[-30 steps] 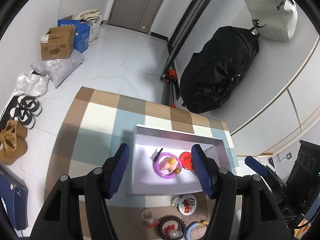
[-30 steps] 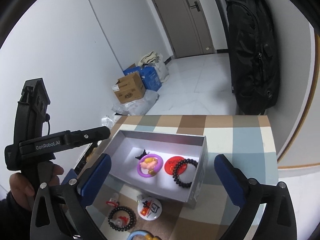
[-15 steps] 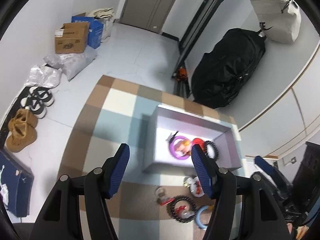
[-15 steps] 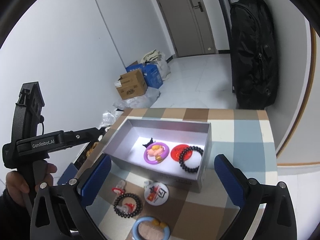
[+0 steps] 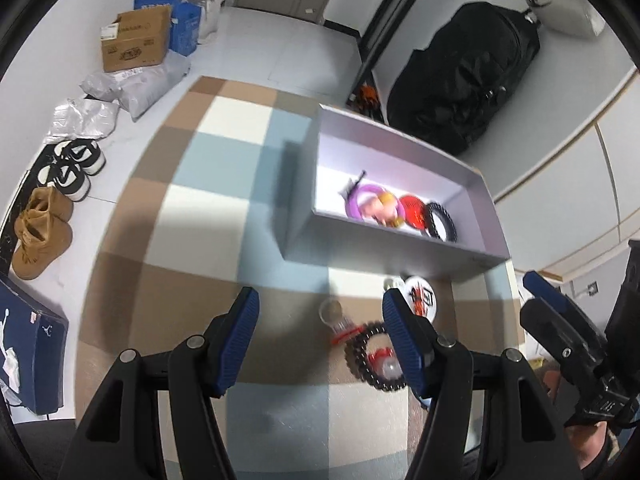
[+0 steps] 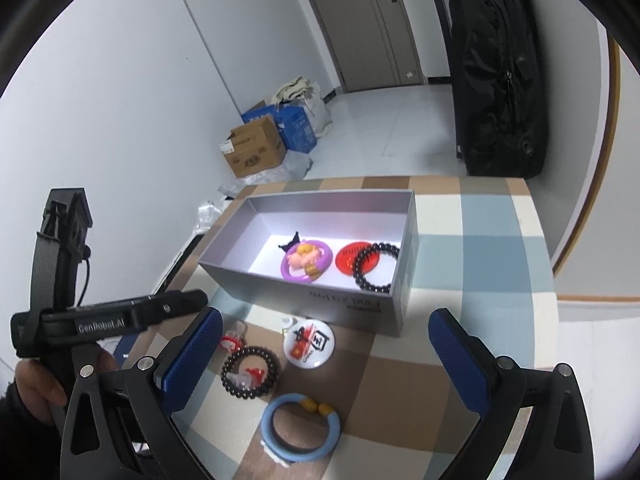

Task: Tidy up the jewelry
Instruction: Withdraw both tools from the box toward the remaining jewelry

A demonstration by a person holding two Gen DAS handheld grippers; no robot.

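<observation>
A grey open box (image 6: 336,304) (image 5: 384,252) stands on the checked tablecloth. Inside it lie a purple ring with a figure (image 6: 306,264) (image 5: 370,208), a red disc (image 6: 352,256) and a black bead bracelet (image 6: 374,266) (image 5: 440,222). In front of the box lie a white round badge (image 6: 308,344) (image 5: 420,298), a black bead bracelet with a red charm (image 6: 250,372) (image 5: 374,354), a small clear and red piece (image 6: 232,338) (image 5: 340,326) and a blue ring (image 6: 300,428). My left gripper (image 5: 320,336) is open and empty above the cloth, left of these. My right gripper (image 6: 324,356) is open and empty over the loose items.
The table's far edge and right edge border white floor. A black bag (image 6: 500,80) leans on the wall behind. Cardboard boxes (image 6: 256,152) and shoes (image 5: 72,164) sit on the floor to the left. The left gripper body (image 6: 104,320) shows at left in the right wrist view.
Both grippers have pulled back from the box toward the table's near side. The loose items in front of the box have come into view. The black bead bracelet lies in the box.
</observation>
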